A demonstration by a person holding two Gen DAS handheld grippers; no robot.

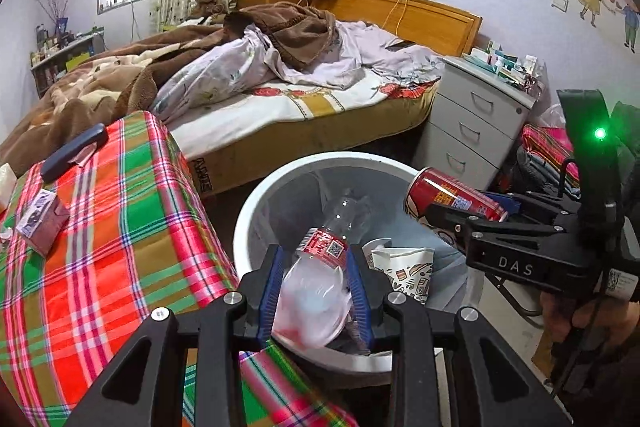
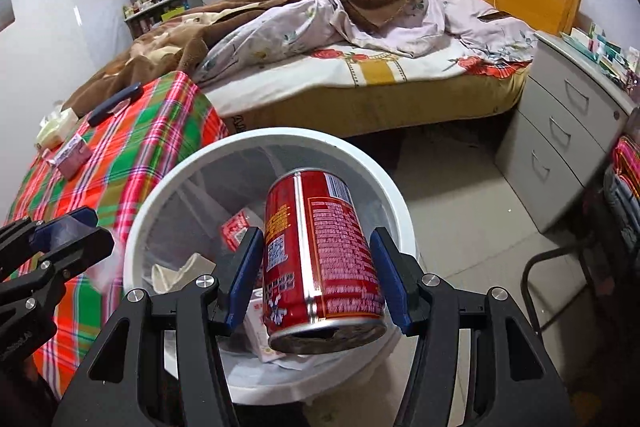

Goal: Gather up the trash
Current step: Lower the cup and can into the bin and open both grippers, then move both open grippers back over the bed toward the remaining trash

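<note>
Over the white trash bin (image 1: 256, 195) — left gripper (image 1: 316, 291) clenched on a crushed plastic bottle (image 1: 320, 267); at 3 o'clock, right gripper (image 2: 316, 267) fingers grasping a red can (image 2: 320, 255).

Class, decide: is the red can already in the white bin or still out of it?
Out: the red can sits between the right gripper fingers above the white bin.
</note>
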